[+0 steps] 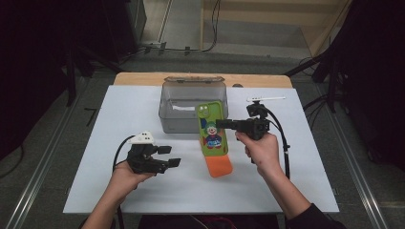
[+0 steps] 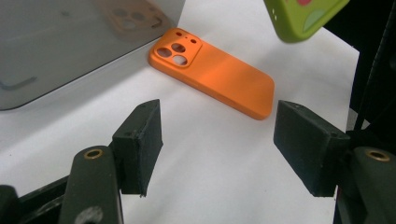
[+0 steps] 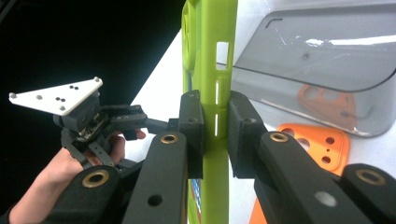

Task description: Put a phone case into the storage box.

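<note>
A green phone case (image 1: 212,129) with a cartoon figure hangs above the table, and my right gripper (image 1: 220,124) is shut on its right edge. In the right gripper view the two pads clamp the green phone case (image 3: 209,70) edge-on. Beneath it an orange phone case (image 1: 219,167) lies flat on the white table; in the left gripper view the orange phone case (image 2: 212,72) shows its camera cut-outs. My left gripper (image 1: 169,156) hovers open at the front left, jaws pointing right, nothing between them. From the right gripper view, the left gripper (image 3: 154,122) sits off to the left.
A translucent grey bin (image 1: 193,104) stands at the table's back middle, just behind the green case. The white table (image 1: 143,191) ends close to the person's body; dark floor, cables and stands surround it. A white plate (image 1: 265,99) tops the right gripper.
</note>
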`<state>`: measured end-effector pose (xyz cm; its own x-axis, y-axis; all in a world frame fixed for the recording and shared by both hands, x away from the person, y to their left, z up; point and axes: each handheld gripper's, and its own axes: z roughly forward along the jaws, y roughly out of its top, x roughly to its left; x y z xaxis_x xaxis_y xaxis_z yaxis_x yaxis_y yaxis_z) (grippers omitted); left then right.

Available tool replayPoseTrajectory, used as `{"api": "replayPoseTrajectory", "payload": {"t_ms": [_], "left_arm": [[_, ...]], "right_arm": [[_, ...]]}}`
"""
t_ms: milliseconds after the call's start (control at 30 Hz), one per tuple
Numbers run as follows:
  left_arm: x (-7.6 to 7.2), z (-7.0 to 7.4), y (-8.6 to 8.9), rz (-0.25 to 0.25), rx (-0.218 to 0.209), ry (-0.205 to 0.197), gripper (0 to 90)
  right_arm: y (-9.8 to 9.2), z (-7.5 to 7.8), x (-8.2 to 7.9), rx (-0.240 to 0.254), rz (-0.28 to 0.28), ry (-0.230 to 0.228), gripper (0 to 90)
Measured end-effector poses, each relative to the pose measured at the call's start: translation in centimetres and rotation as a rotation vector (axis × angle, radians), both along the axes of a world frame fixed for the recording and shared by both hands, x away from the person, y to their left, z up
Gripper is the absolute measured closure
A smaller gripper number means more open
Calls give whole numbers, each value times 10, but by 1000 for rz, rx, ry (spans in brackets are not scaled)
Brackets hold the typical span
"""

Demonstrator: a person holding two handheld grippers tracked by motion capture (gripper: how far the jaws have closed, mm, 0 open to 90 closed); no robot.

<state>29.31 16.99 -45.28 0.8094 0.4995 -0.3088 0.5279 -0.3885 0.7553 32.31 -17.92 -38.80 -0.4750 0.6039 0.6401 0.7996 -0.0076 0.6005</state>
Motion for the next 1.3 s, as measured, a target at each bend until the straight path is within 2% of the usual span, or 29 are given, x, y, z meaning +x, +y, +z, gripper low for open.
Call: {"api": "replayPoseTrajectory", "payload": {"t_ms": [200,800,1067,1300], "left_arm": [[0,-1,2,2,-3,1,331],[1,-3,4,9,-13,16,332],[1,-2,5,9,-22,16,332],[1,-3,5,9,-19,17,332]], "right_arm": [[2,9,9,-17,-6,12,759],[3,42,42,-58,-54,-24,759],[3,54,66,-87,-111,-32,759],[5,57,85,-117,-157,-11,759]]}}
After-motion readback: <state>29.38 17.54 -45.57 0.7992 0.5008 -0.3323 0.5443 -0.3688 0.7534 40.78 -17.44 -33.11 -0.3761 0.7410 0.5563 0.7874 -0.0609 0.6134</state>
